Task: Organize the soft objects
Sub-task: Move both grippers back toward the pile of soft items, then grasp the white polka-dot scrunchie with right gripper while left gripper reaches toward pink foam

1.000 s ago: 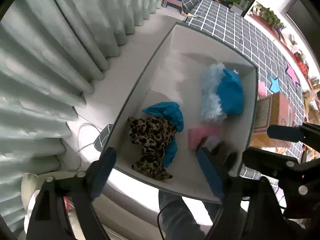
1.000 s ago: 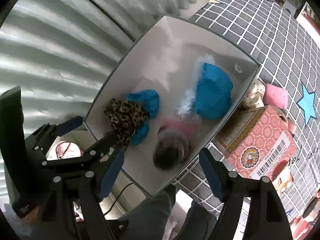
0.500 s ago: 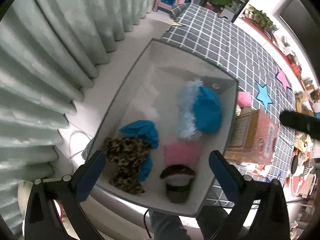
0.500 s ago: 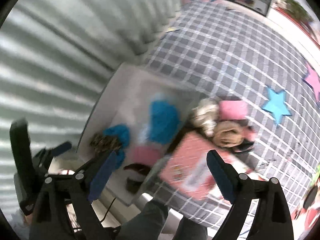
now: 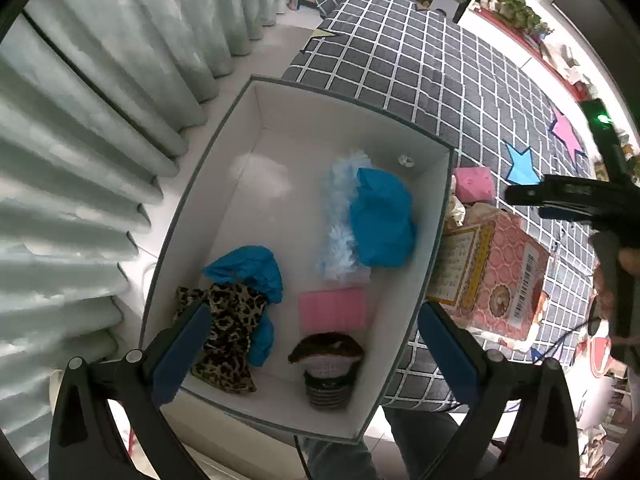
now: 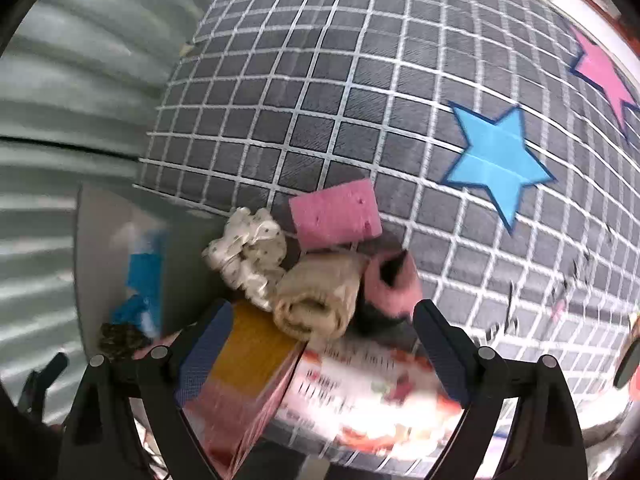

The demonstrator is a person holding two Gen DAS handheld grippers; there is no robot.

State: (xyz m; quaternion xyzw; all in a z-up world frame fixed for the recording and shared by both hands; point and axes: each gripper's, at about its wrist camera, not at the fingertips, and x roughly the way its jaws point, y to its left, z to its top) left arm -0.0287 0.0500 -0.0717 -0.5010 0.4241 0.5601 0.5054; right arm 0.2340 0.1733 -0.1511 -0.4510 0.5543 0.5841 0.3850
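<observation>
Left wrist view: the left gripper (image 5: 312,344), released and empty, hangs over the white rectangular box (image 5: 344,120), whose long axis runs away from the camera. Inside lie a blue fluffy cloth (image 5: 376,216) and a pink sponge (image 5: 332,310).

Right wrist view: the right gripper (image 6: 316,344), released, hovers over a beige rolled cloth (image 6: 316,300) lying crosswise beside a pink foam block (image 6: 336,214) on the grey checked bed (image 6: 360,80), unseen in full from the left.

Pink carton (image 6: 360,396) blurred, print unreadable

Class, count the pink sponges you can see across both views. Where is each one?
2. One sponge lies inside the white box; the other sits on the checked mat beside the box. Others may be hidden.
</observation>
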